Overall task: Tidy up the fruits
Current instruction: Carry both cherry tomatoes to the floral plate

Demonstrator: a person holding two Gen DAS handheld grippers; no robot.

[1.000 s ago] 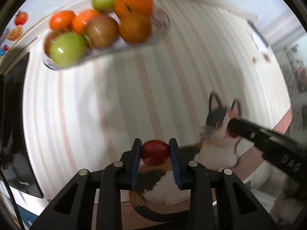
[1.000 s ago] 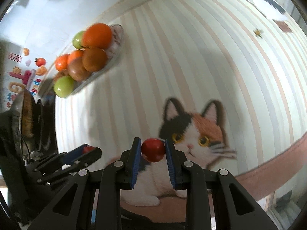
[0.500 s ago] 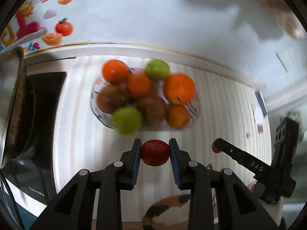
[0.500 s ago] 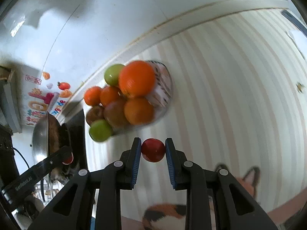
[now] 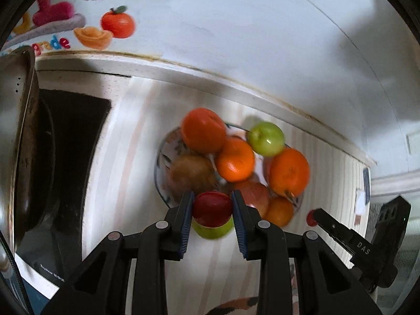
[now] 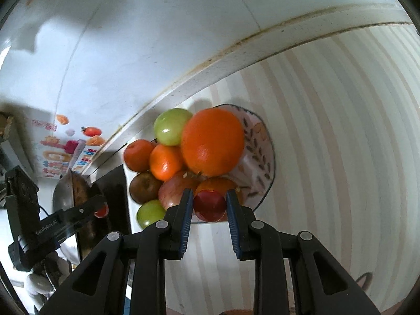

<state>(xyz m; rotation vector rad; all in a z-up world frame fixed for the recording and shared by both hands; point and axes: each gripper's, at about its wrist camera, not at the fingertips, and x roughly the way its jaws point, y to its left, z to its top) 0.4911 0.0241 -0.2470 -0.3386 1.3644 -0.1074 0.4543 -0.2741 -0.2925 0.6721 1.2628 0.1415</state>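
My left gripper point(image 5: 212, 210) is shut on a small red fruit point(image 5: 212, 209) and holds it just above the near edge of the fruit bowl point(image 5: 162, 155). My right gripper point(image 6: 209, 204) is shut on another small red fruit point(image 6: 210, 206) at the bowl's near rim point(image 6: 270, 162). The patterned bowl holds several fruits: oranges point(image 6: 212, 141), green apples point(image 6: 172, 130) and brownish ones point(image 5: 191, 173). The right gripper also shows in the left wrist view point(image 5: 313, 216), to the right of the bowl. The left gripper shows in the right wrist view point(image 6: 101, 210), to the left.
The bowl stands on a striped cloth point(image 6: 341, 131) near the white back wall point(image 5: 236, 26). A black cooktop point(image 5: 71, 136) with a metal pan point(image 5: 15, 131) lies left of the bowl. Colourful stickers point(image 5: 105, 29) are on the wall.
Both grippers have moved forward from above the cat picture to the bowl, each still holding its red fruit. The bowl now sits right in front of the fingers.
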